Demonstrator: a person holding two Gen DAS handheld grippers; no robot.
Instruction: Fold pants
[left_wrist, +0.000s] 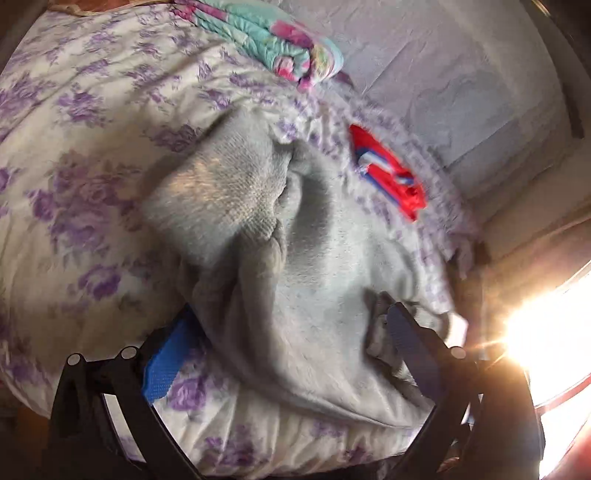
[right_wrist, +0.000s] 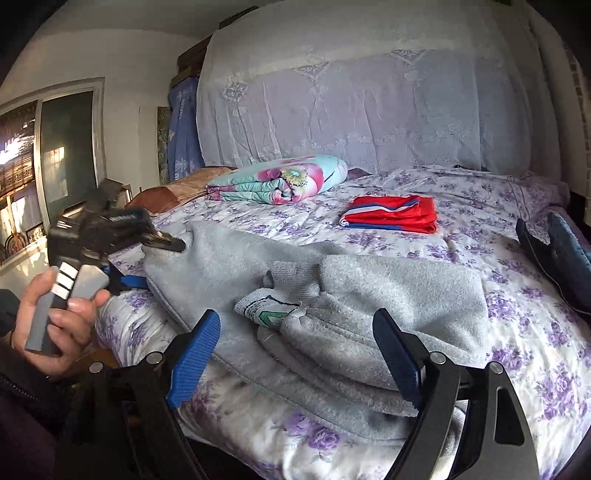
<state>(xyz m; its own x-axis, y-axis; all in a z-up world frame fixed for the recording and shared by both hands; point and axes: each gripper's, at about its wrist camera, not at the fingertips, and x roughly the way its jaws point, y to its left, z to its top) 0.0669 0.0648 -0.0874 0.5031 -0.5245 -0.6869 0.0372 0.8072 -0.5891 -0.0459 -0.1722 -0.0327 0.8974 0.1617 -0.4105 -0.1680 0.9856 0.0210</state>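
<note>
Grey fleece pants (right_wrist: 332, 314) lie rumpled on the near edge of the bed (right_wrist: 517, 325), over a purple-flowered cover; the ribbed knit waistband (left_wrist: 221, 192) is bunched. Both tools stand spread, gripping nothing: the left gripper (left_wrist: 284, 343) straddles the cloth, the right gripper (right_wrist: 295, 347) hangs above the folded heap. Farther back sit a folded red garment (right_wrist: 391, 214) and a rolled floral quilt (right_wrist: 280, 181).

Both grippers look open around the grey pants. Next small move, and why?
Probably shut the right gripper on the bunched waistband end of the grey pants. Its jaws stand open with that thick fold between them, and the left gripper is open too, so nothing grips the cloth yet.
</note>
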